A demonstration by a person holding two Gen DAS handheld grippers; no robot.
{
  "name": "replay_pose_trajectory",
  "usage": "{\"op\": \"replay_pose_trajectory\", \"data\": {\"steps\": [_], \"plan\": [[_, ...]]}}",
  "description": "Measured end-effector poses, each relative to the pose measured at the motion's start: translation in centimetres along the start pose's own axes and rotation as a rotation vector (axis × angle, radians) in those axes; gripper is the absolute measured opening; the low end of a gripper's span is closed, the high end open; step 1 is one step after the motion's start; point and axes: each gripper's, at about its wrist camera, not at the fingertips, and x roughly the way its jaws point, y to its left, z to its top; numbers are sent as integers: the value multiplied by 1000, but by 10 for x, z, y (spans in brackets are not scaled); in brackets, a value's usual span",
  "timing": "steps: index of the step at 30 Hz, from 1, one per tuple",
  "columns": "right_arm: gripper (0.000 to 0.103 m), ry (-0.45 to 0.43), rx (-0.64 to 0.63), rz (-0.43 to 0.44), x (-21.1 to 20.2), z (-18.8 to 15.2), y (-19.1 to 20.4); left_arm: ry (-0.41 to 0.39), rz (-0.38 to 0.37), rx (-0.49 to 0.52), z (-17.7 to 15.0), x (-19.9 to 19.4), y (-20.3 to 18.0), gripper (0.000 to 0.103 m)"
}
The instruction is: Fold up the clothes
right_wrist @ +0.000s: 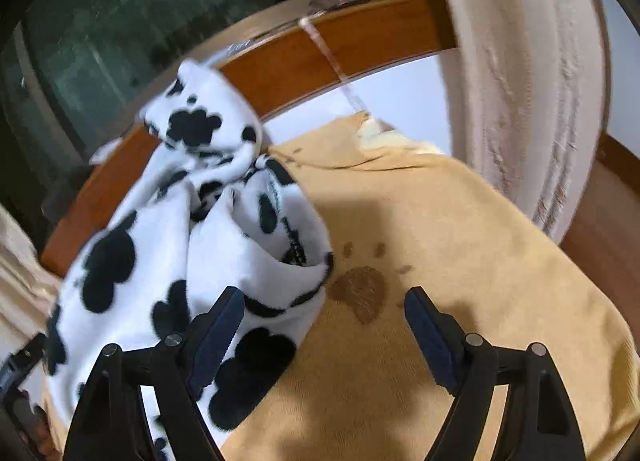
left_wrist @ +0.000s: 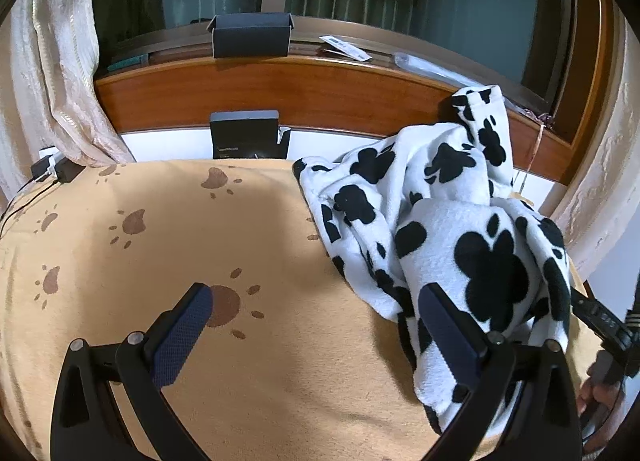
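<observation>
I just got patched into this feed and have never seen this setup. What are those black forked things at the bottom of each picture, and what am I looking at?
Those are handheld two-finger grippers; each carries a camera looking along its fingers. One picture is from the left gripper, the other from the right gripper. Both stand open and hold nothing. Below them is a tan paw-print cover, and on it a crumpled black-and-white fleece garment, not yet folded. Behind are a wooden ledge and curtains.

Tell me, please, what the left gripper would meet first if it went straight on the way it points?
Probably the tan paw-print blanket: the open left gripper points at it, the cow-print garment just right of its line.
</observation>
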Motion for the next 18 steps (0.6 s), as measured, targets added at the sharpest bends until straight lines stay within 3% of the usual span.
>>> {"op": "replay_pose_trajectory", "data": {"steps": [8,9,10,12,18], "plan": [[83,74,-66,22,46,15,21,15,9,1,-1,7,0,103],[67,78,-64,42,47,15,23,16,9,2,-2,7,0,103],[36,83,-62,61,48,15,25,17,9,2,-2,8,0,103],[16,84,-51,90,41,13,29,20,8,1,-2,8,0,103],[11,-55,-39,196,-18,21,48,19,1,-13,-1,6,2,103]]}}
